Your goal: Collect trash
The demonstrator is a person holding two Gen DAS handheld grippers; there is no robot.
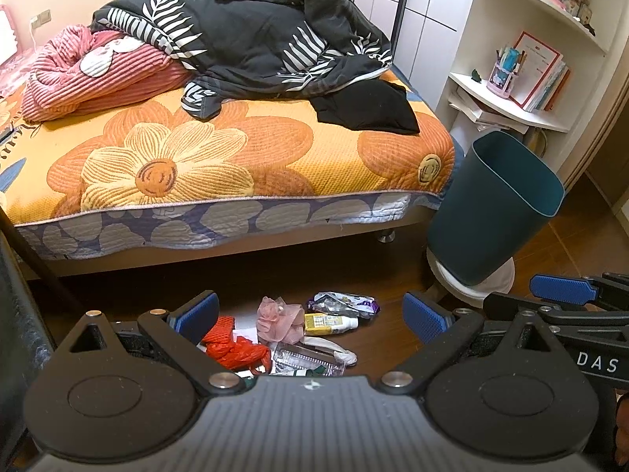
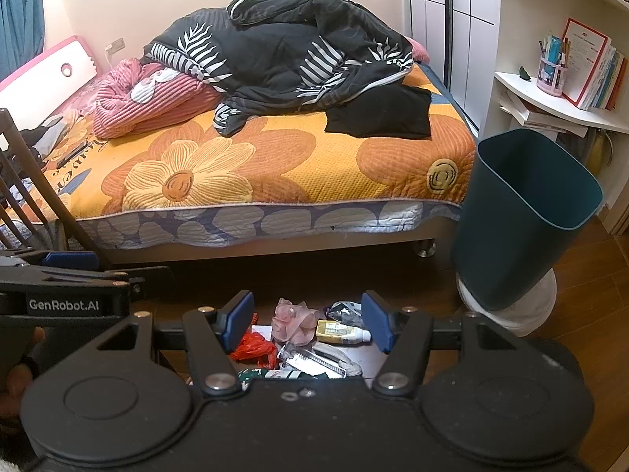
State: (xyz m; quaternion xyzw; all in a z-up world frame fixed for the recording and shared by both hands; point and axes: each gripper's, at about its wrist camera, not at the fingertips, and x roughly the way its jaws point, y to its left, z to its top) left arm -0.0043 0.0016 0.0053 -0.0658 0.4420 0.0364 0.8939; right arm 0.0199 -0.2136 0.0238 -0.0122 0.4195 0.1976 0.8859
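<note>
A pile of trash lies on the wood floor by the bed: a red mesh bag (image 1: 232, 348), a pink fabric flower (image 1: 280, 320), a yellow tube (image 1: 330, 323), a crumpled foil wrapper (image 1: 344, 303) and a clear plastic tray (image 1: 310, 364). The pile also shows in the right wrist view (image 2: 306, 338). A dark teal trash bin (image 1: 495, 212) stands at the bed's foot, to the right; it also shows in the right wrist view (image 2: 523, 220). My left gripper (image 1: 310, 316) is open above the pile. My right gripper (image 2: 308, 322) is open above it too, empty.
The bed (image 2: 275, 181) with an orange flower cover, quilts and black clothes fills the back. A white shelf (image 2: 558, 102) with books stands behind the bin. A white object (image 2: 530, 310) sits under the bin. A wooden chair back (image 2: 27, 196) is at the left.
</note>
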